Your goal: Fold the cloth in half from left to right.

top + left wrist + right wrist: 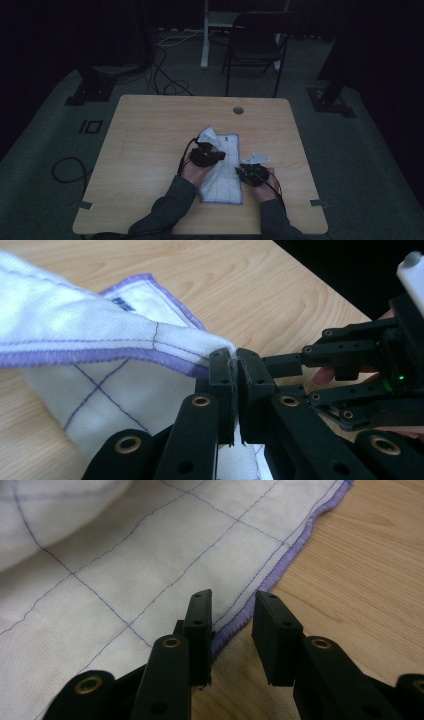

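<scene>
A white cloth (pixel 227 172) with a purple hem and thin purple grid lines lies in the middle of the wooden table (pixel 150 150). My left gripper (pixel 219 155) is shut on the cloth's hem (pixel 165 352) and holds that edge lifted and folded over the rest of the cloth (pixel 75 330). At the cloth's right edge my right gripper (pixel 240 171) is low over the table. In the right gripper view its jaws stand apart (pixel 232 617) on either side of the purple hem (pixel 280 565), without pressing on it. The right gripper (pixel 350 370) also appears at the right of the left gripper view.
A round cable hole (pixel 238 110) sits near the table's far edge. Beyond the table stand a dark chair (pixel 255 42) and a white post (pixel 204 35). Cables (pixel 65 170) lie on the floor at the left. Bare wood lies on both sides of the cloth.
</scene>
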Demonstrator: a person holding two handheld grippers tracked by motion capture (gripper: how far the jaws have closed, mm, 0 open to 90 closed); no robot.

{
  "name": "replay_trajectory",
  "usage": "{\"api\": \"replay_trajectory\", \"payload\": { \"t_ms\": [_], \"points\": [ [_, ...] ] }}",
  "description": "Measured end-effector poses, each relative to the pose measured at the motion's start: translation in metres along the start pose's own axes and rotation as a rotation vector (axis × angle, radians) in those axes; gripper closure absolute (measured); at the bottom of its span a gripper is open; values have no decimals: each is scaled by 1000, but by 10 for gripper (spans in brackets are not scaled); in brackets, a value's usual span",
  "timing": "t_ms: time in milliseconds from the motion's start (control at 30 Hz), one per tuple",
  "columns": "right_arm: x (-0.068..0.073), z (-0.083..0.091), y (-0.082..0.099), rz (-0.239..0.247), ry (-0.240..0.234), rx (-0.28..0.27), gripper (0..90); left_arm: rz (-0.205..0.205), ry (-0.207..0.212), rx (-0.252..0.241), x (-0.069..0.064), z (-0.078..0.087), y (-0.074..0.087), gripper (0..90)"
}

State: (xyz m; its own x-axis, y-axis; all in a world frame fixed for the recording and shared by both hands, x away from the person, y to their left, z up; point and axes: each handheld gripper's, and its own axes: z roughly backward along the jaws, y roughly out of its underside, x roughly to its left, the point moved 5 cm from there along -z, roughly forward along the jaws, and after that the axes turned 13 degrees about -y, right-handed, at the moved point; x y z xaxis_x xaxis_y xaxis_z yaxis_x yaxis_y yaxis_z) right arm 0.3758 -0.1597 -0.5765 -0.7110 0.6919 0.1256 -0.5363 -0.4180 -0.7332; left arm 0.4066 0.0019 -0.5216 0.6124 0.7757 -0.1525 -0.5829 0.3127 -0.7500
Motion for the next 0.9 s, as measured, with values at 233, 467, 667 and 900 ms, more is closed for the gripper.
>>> {"api": "replay_trajectory", "payload": {
  "t_ms": [233,467,667,900],
  "points": [
    [0,0,0,-3,-1,-1,699,-1,2,42,-4,-18,6,868],
    [0,0,0,-5,-4,-1,699,-10,10,30,-7,-17,6,721],
    [0,0,0,-8,-5,-3,698,-13,-18,-12,0,3,1,663],
    [0,0,0,-9,-5,-5,698,-1,-87,-20,26,24,11,665]
  ]
}}
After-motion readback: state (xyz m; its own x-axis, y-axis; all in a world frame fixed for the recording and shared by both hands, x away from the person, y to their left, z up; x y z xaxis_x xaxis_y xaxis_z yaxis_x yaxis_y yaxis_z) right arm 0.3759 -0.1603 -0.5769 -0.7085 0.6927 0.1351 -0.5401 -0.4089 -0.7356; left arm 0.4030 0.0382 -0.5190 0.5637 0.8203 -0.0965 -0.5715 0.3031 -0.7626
